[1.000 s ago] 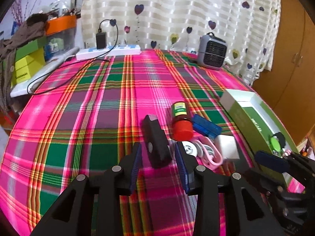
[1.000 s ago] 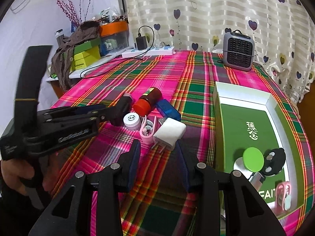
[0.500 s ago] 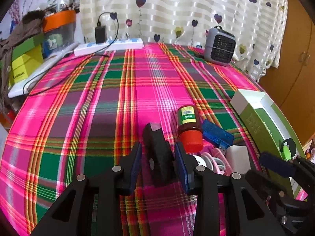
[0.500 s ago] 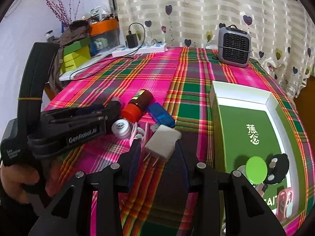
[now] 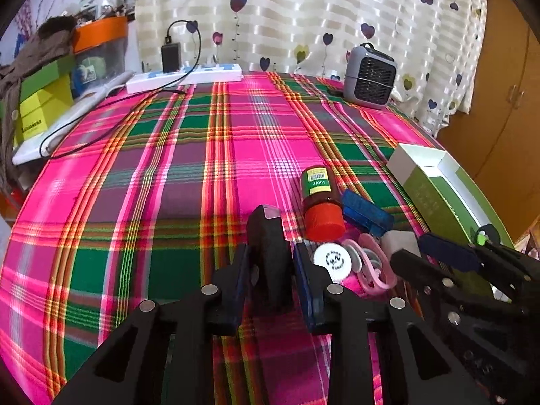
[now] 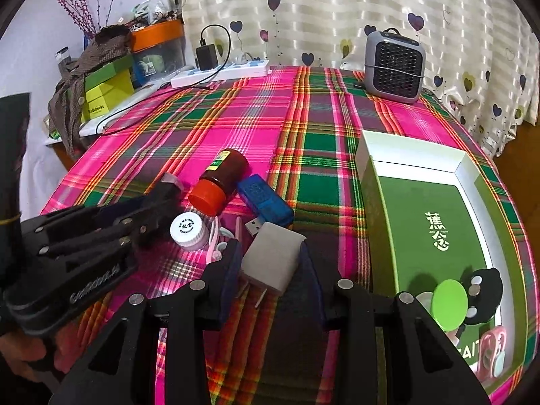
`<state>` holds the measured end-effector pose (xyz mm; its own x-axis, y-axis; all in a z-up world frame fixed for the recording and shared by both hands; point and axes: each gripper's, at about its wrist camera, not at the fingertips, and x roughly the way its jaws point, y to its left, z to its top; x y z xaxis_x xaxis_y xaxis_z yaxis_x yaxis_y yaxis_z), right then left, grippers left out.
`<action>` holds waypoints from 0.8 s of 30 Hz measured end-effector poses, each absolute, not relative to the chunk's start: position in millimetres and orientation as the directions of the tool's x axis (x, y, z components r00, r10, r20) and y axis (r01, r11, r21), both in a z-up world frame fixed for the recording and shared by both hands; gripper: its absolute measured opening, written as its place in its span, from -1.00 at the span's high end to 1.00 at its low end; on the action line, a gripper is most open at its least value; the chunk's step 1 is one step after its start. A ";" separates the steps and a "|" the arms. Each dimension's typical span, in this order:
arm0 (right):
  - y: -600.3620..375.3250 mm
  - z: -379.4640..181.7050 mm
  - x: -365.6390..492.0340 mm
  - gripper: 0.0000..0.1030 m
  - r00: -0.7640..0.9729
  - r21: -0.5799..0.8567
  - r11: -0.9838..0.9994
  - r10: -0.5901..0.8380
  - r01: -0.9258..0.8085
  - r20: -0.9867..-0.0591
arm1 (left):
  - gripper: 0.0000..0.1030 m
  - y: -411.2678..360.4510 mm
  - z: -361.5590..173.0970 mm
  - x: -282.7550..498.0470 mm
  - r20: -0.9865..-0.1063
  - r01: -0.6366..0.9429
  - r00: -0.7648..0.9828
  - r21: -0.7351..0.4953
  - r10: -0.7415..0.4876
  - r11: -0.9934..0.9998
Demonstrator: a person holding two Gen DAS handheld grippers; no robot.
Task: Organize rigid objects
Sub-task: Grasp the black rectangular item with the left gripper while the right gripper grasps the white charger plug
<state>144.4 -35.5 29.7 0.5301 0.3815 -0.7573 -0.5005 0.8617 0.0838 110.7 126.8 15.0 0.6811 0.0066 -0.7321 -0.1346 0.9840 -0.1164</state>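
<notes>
The surface (image 5: 175, 175), under a plaid cloth, carries a loose cluster of small things, and the open green box (image 6: 435, 222) lies to the right of the right hand-held gripper (image 6: 271, 270), already holding a green disc (image 6: 450, 303) and a few other bits. That box looks like the destination.

Going down in size: the white charger block (image 6: 270, 260) sits between the right hand-held gripper's jaws, which stand apart around it; whether the pads touch its sides I cannot tell. To do this well, centre the block so both pads meet its flat faces, not its prongs, before closing.

The black oblong object (image 5: 268, 256) sits between the jaws of the left hand-held gripper (image 5: 270, 281), which have just been closing and now appear clamped on its sides. Lift it straight up, since the red-capped bottle (image 5: 320, 202) lies just ahead and to its right, and the white round cap (image 5: 332, 258) is touching or nearly touching the right jaw.

The blue USB stick (image 6: 265, 199) lies just ahead of the right hand-held gripper, close to the charger; a slow lift avoids dragging it.

With both tools so close, move 1 at a time toward the box.
</notes>
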 end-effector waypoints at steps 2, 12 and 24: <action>-33.5 29.6 145.1 0.27 0.530 0.082 0.862 0.379 -0.500 -0.758 | 0.50 127.3 15.3 108.1 -0.731 -0.134 0.682 -0.116 0.007 0.984; -31.5 30.5 147.5 0.26 0.526 0.048 0.861 0.352 -0.506 -0.774 | 0.50 132.8 16.9 92.6 -0.719 -0.123 0.695 -0.133 -0.010 0.983; -28.5 27.6 148.3 0.26 0.526 0.006 0.853 0.326 -0.521 -0.786 | 0.50 134.6 10.3 97.6 -0.742 -0.105 0.669 -0.158 -0.048 0.982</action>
